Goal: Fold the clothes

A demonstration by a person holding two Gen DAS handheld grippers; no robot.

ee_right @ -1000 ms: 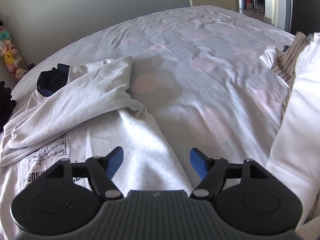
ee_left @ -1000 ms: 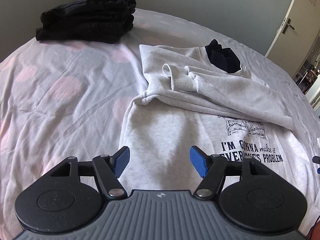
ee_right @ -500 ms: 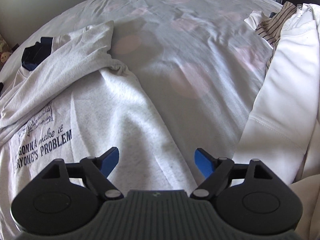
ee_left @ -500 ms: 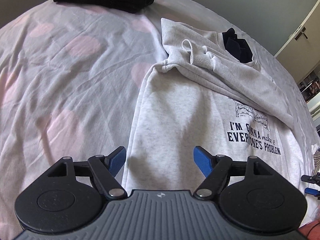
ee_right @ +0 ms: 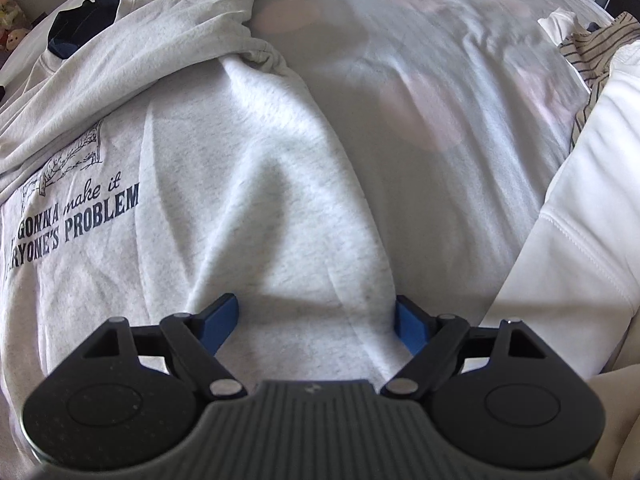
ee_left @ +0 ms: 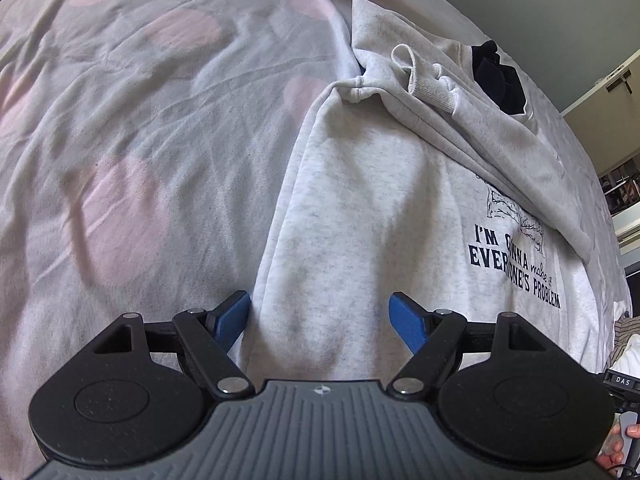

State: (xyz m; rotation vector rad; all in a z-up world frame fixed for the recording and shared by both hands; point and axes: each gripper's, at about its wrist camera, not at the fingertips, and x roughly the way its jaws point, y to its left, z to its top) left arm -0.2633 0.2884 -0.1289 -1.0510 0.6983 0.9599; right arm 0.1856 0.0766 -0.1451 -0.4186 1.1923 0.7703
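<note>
Both of our grippers have come down closer to the grey sweatshirt (ee_left: 360, 208) since a second ago, and the dark folded pile that showed at the top of the left view has slid almost out of frame. On the left, our left gripper (ee_left: 320, 316) stands wide and released, straddling the sweatshirt's left side edge near the hem, with cloth between the pads but not pinched. The sweatshirt lies flat on the dotted bedsheet (ee_left: 140, 140), sleeves already crossed over the chest. On the right, our right gripper (ee_right: 316, 316) straddles the right side edge; its jaws are closing, not yet pressing cloth. We risk catching the bedsheet with the hem, or only the top layer, which would skew the fold. Just right lies a white garment (ee_right: 580, 220), with striped fabric (ee_right: 592, 52) behind, crowding our swing.
</note>
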